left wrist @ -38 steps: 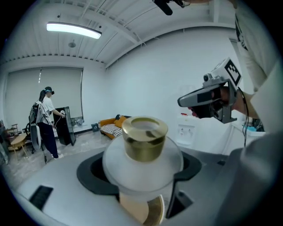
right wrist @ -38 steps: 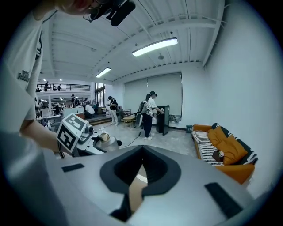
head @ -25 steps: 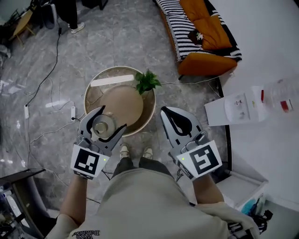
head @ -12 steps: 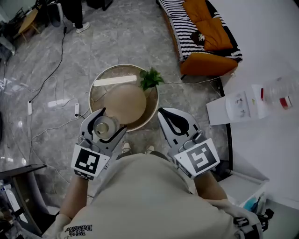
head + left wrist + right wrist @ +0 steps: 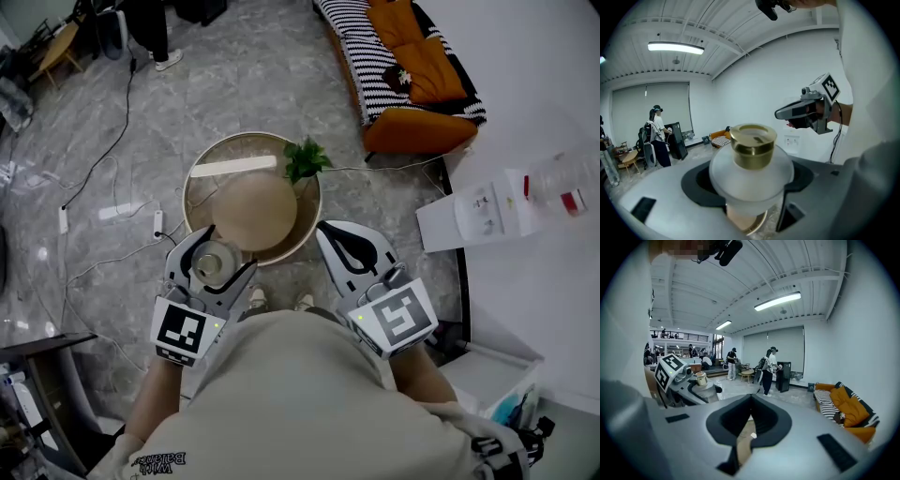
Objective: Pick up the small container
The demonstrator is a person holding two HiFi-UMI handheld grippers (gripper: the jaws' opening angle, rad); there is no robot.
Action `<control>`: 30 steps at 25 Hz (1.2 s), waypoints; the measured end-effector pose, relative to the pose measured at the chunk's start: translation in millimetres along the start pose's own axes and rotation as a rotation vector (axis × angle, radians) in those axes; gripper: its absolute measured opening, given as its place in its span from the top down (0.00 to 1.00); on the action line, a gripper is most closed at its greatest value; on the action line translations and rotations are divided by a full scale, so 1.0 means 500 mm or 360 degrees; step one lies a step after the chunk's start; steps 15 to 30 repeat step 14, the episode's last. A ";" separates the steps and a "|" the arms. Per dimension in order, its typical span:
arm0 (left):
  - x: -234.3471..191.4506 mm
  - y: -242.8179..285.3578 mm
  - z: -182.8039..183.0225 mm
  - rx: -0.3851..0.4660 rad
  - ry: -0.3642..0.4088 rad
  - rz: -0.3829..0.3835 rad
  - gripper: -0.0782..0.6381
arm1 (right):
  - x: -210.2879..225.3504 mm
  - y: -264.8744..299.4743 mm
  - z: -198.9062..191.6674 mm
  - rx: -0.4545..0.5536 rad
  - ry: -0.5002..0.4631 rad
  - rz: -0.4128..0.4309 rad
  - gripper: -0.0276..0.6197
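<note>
Left tongs (image 5: 217, 257) around frosted gold-capped container (image 5: 751, 161)

The small container (image 5: 751, 180) has a frosted translucent body; its cap (image 5: 753, 147) is glossy brass-coloured metal. Left gripper (image 5: 217, 255): matt grey plastic. Floor (image 5: 253, 84): polished stone.

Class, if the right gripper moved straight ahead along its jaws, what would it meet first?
Nothing close: the right gripper seems to point past the round table over open floor. Far ahead stand people, though depth is unclear.

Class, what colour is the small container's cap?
Gold cap on the small container; best in left gripper view.
</note>
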State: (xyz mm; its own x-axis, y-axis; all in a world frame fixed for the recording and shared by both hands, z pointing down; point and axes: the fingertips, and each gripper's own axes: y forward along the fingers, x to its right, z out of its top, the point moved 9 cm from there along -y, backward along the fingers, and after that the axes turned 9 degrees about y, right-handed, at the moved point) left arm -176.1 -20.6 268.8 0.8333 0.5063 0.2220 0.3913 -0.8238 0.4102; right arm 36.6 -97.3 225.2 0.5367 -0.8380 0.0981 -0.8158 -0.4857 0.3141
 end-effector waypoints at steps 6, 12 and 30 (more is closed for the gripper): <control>-0.008 -0.004 0.002 0.0014 0.0028 0.0007 0.42 | -0.001 -0.002 -0.001 -0.0004 -0.0005 -0.0036 0.96; -0.014 -0.010 0.006 0.0044 0.0058 -0.0010 0.42 | -0.008 0.003 0.005 -0.0003 -0.0014 -0.0056 0.96; -0.015 -0.011 0.008 0.0049 0.0063 -0.0018 0.42 | -0.010 0.004 0.007 -0.0005 -0.0016 -0.0063 0.96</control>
